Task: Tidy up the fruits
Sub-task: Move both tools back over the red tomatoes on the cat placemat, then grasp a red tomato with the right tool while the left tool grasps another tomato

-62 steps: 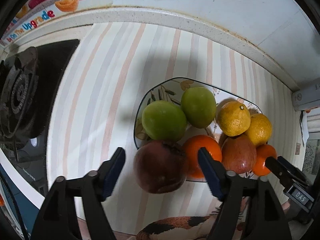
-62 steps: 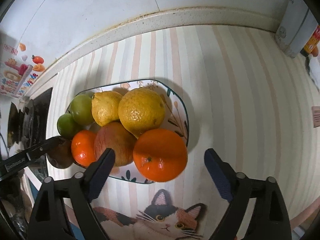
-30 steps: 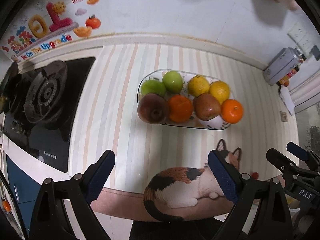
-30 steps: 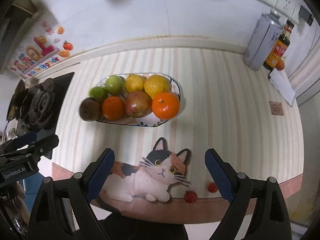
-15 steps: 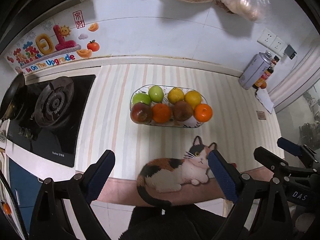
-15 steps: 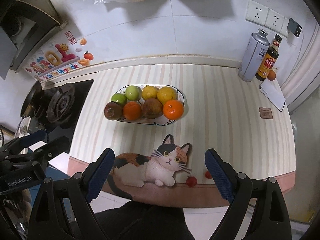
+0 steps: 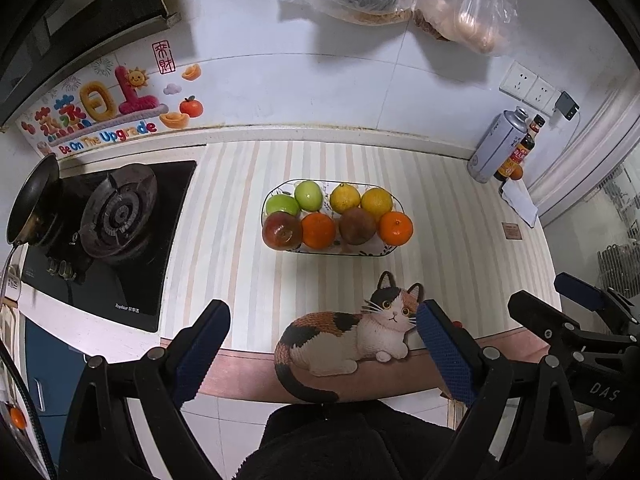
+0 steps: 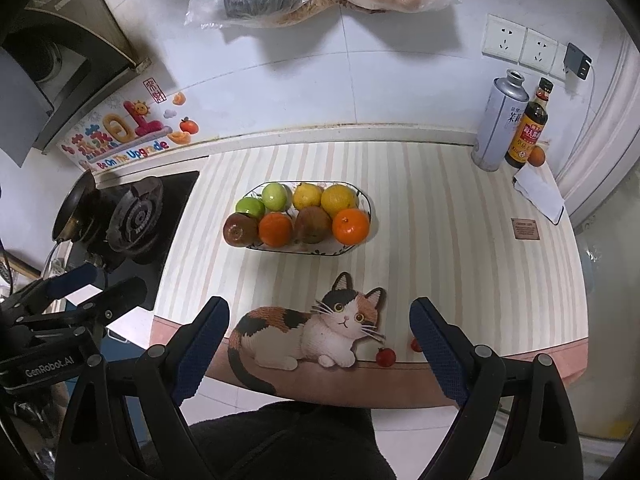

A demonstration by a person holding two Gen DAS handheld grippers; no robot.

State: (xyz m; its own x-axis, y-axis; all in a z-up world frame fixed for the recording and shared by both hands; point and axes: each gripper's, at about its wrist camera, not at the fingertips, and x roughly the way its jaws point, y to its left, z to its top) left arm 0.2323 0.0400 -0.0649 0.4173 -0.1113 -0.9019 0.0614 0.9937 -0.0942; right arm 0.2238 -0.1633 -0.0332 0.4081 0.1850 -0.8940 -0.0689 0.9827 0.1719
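We see all 8 fruits sitting on the plate (image 7: 394,245) at frame centre; the left gripper (image 7: 322,344) and right gripper (image 8: 318,340) gape empty, so we judge the organizing done.

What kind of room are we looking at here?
Most likely a home kitchen. A black gas stove with a round burner is set into the striped countertop, a dark brown sauce bottle stands by white wall sockets, and an oval patterned plate of fruit sits mid-counter.

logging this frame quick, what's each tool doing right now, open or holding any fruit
Left tool: open, holding nothing.
Right tool: open, holding nothing.
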